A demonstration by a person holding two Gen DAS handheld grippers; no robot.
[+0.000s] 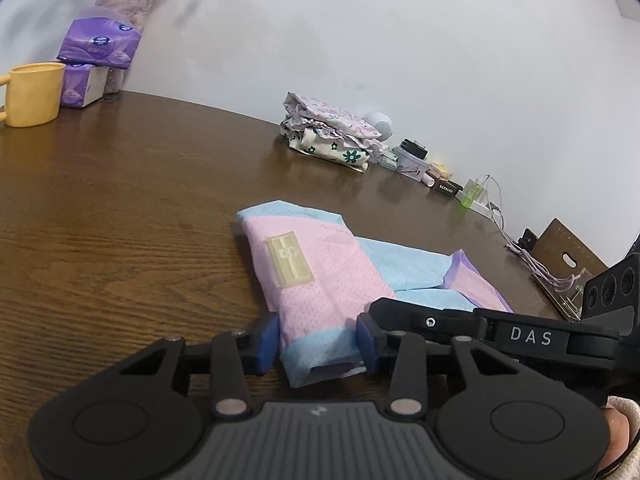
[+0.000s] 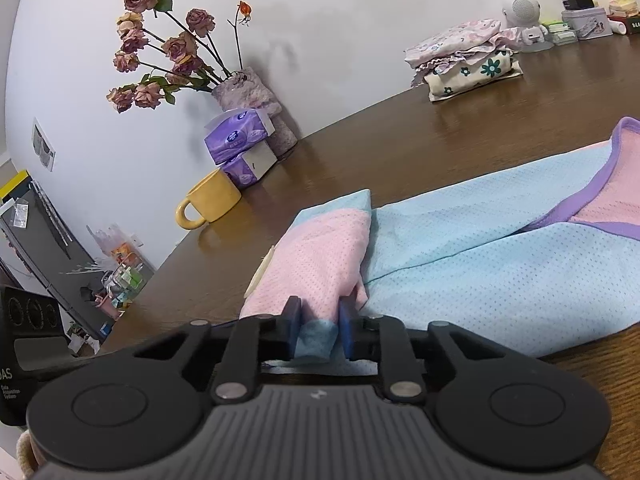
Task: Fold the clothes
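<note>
A pink and light-blue mesh garment [image 1: 320, 280] lies partly folded on the brown wooden table [image 1: 120, 220], with a beige patch on its pink fold. My left gripper [image 1: 318, 338] is open, its blue pads on either side of the garment's blue-hemmed near end. My right gripper [image 2: 320, 330] has its blue pads on either side of the blue hem of the pink fold [image 2: 320, 260]; I cannot tell whether they pinch it. The right gripper's black body [image 1: 500, 336] shows beside the left one.
A stack of folded floral clothes [image 1: 332, 136] sits by the wall with small boxes and bottles [image 1: 420, 160]. A yellow mug [image 1: 32, 94], purple tissue packs [image 1: 96, 48] and a flower vase [image 2: 248, 92] stand at the far left. A wooden board [image 1: 568, 264] lies at the right.
</note>
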